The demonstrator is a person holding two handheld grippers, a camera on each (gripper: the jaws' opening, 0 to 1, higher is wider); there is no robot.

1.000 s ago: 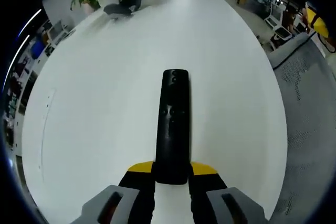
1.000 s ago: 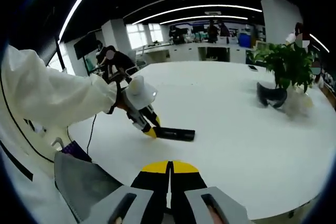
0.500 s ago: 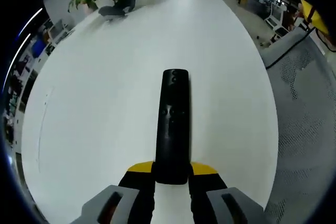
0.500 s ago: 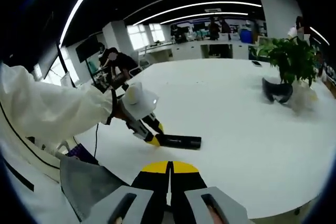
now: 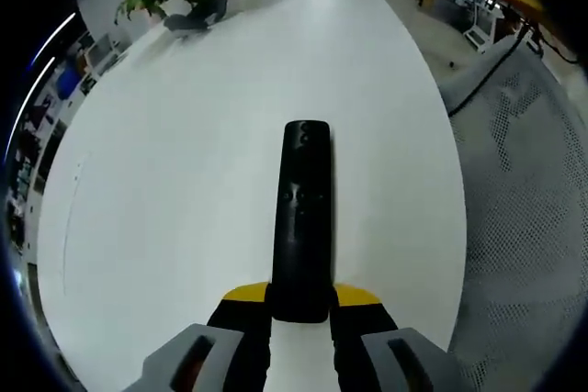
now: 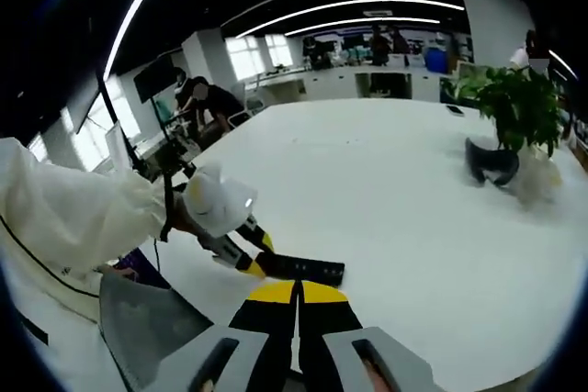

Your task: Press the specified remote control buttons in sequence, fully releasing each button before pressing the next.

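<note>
**Remote held at its near end, right gripper just short of its side**

In the left gripper view I see the remote (image 5: 304, 218) lying flat on the white table (image 5: 165, 181), its long axis running straight away from my left gripper (image 5: 301, 305). The jaws are clamped on the remote's near end, so the buttons sit out toward the far end, face up and uncovered.

In the right gripper view the remote (image 6: 303, 269) lies crosswise, left to right, just beyond my right gripper (image 6: 296, 293), whose jaws are pressed together with nothing between them. The left gripper (image 6: 241, 261) holds it from the left side, the person's white sleeve (image 6: 64, 227) behind it. So my right tip is near the remote's long side, and I judge it is the one to do the pressing: it needs to go forward and down onto the button face while the left steadies it.

Far across the table stand a plant (image 6: 514, 103) and a dark headset-like thing (image 6: 490, 161), well apart from the remote.
</note>
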